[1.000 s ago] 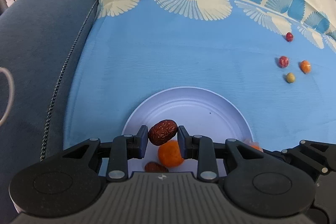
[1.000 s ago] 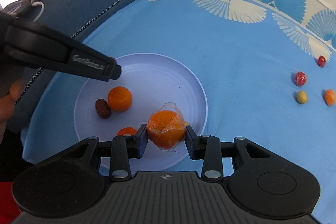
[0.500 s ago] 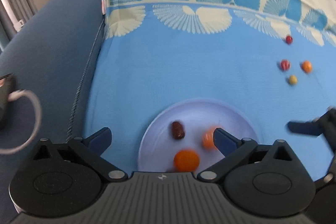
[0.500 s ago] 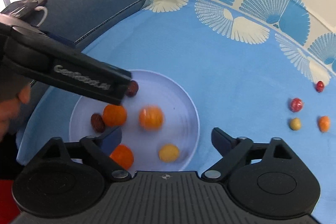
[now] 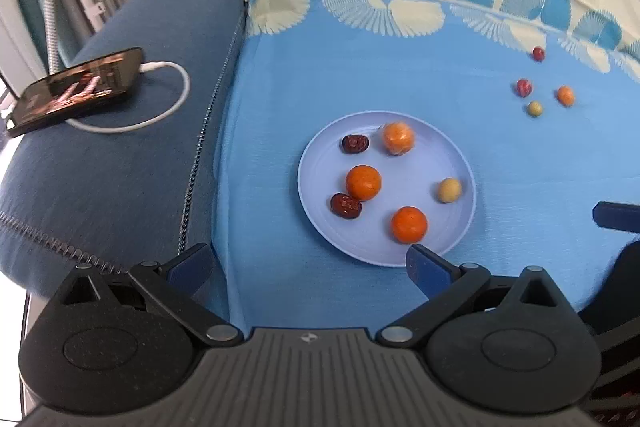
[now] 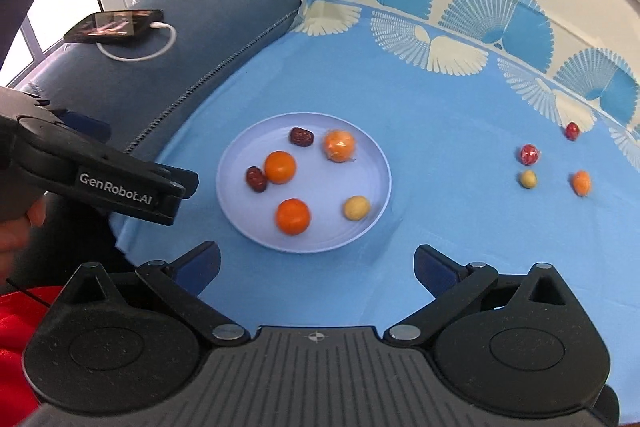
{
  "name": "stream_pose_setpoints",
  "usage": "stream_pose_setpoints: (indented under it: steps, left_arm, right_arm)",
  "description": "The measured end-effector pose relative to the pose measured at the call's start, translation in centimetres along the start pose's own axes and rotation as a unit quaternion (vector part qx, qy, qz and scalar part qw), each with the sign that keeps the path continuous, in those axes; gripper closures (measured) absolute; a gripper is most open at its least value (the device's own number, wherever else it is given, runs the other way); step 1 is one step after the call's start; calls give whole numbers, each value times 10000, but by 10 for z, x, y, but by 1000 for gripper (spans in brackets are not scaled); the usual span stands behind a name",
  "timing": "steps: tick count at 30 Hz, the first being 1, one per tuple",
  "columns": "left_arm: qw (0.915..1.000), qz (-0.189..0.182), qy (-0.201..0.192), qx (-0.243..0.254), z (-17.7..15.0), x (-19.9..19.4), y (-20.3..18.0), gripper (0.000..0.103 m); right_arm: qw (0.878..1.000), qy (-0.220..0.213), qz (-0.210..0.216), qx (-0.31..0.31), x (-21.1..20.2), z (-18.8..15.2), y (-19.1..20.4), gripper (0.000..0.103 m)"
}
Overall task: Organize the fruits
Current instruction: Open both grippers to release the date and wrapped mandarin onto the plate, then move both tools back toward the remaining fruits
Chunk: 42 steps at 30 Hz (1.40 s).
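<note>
Both sets of jaws stand spread wide with nothing between them: the left gripper has just been opening, and the right gripper has too, each hanging short of the near rim of the plate.

Taking the plate as the landmark and going left to right: well off to its left, on the dark blue sofa arm, lies a phone with a white cable looped beside it. On the plate sit six fruits. At its left side a dark date touches or nearly touches an orange; a second date lies at the far rim; a second orange sits toward the near rim; a wrapped orange is at the far right; a pale yellow fruit rests near the right rim.

Well apart to the right of the plate, four small fruits remain on the blue cloth: a red one, a yellowish one just nearer than it, a small orange one and another red one farthest off.

By my reading the job is past halfway, with those four left to gather.

Hard to tell: what kinds the far small fruits are, and whether the wrapper on the orange is film or a bag. In the left view only a fingertip of the right gripper shows at the frame's edge.
</note>
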State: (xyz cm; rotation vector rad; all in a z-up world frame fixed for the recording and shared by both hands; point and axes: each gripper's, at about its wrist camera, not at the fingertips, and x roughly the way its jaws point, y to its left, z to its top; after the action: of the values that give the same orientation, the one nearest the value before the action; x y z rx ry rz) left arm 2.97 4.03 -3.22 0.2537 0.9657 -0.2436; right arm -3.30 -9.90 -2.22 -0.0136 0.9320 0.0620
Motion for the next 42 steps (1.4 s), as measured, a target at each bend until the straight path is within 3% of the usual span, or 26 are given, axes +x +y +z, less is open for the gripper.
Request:
stream_pose_setpoints:
  steps: [9, 18, 28, 42]
  left_arm:
    - [9991, -5, -421, 16, -21, -48, -15, 0]
    - [9970, -1, -723, 276, -30, -75, -33, 0]
    - [9960, 21, -850, 293, -35, -85, -35, 0]
    - [9971, -64, -721, 225, -34, -76, -28, 0]
  right_arm:
    - [9986, -456, -118, -247, -41, -17, 19, 1]
    - [9958, -844, -301, 181, -72, -32, 8, 1]
    - [9947, -955, -315, 201, -80, -40, 9, 1]
    - [9961, -815, -310, 143, -74, -40, 12, 1]
